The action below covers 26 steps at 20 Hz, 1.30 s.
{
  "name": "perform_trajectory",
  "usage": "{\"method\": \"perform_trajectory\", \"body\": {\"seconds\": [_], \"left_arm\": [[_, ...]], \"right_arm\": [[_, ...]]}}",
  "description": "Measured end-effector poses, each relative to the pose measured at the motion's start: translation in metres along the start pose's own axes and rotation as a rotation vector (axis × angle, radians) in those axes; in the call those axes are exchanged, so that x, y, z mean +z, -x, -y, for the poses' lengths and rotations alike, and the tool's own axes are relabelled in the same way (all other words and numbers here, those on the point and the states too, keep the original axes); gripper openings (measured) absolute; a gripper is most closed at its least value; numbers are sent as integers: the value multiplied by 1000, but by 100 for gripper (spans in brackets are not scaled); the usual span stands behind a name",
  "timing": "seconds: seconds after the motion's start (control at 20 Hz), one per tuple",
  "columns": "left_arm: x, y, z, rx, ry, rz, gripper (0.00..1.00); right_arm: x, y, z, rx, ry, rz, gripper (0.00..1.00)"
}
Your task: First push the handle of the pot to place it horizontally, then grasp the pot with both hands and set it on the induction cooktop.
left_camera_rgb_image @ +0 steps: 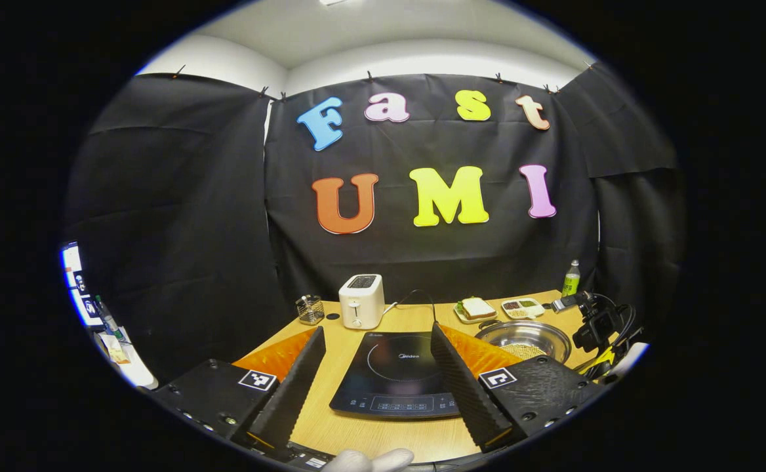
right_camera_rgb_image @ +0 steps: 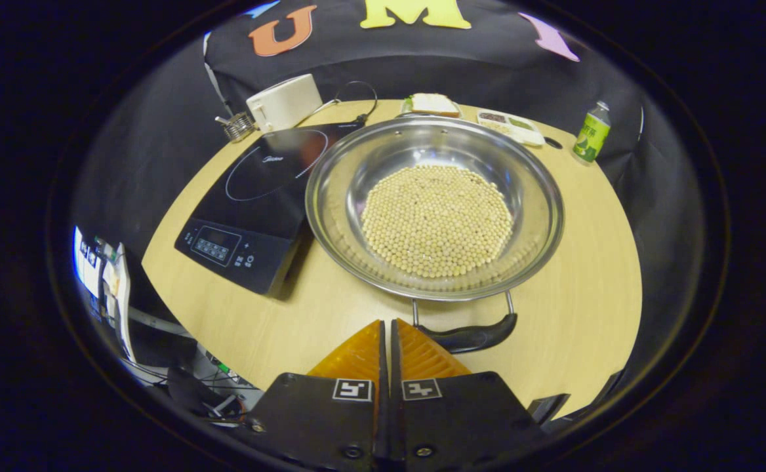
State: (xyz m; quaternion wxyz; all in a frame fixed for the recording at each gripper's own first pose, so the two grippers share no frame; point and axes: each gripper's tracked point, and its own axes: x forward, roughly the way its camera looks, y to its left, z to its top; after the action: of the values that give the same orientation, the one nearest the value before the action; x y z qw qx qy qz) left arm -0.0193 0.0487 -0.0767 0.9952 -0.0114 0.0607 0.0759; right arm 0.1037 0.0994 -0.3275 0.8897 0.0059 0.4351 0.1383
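**Pot of beans beside the cooktop**

The pot (right_camera_rgb_image: 434, 203) is a wide, shallow steel pan sitting upright on the wooden table, its bottom covered with a layer of small pale beans (right_camera_rgb_image: 437, 219). Its near handle (right_camera_rgb_image: 468, 335), a dark grip on two wire arms, lies flat, level with the table. The induction cooktop (right_camera_rgb_image: 258, 206) is a flat black slab with a printed ring and a front control panel, just left of the pot, its top bare

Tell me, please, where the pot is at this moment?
In the right gripper view the pot sits on the table beside the cooktop, its handle just ahead of the right gripper.
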Motion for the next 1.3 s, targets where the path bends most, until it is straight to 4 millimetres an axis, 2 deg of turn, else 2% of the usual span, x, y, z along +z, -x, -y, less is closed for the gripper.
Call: {"method": "perform_trajectory", "body": {"seconds": [0.05,0.65,0.95,1.1,1.3], "left_arm": [[0,-1,2,-6,3,2,96],[-1,-14,19,-21,0,-7,96],[-3,-27,31,-11,4,-21,96],[-4,-35,39,-1,7,-30,96],[-7,-48,51,15,10,-40,96]], "right_arm": [[-1,1,4,-8,-6,1,0],[7,4,75,-90,-118,14,1],[15,3,102,-105,-136,17,0],[22,-1,117,-111,-132,9,4],[32,-4,139,-125,-101,-1,1]]}}
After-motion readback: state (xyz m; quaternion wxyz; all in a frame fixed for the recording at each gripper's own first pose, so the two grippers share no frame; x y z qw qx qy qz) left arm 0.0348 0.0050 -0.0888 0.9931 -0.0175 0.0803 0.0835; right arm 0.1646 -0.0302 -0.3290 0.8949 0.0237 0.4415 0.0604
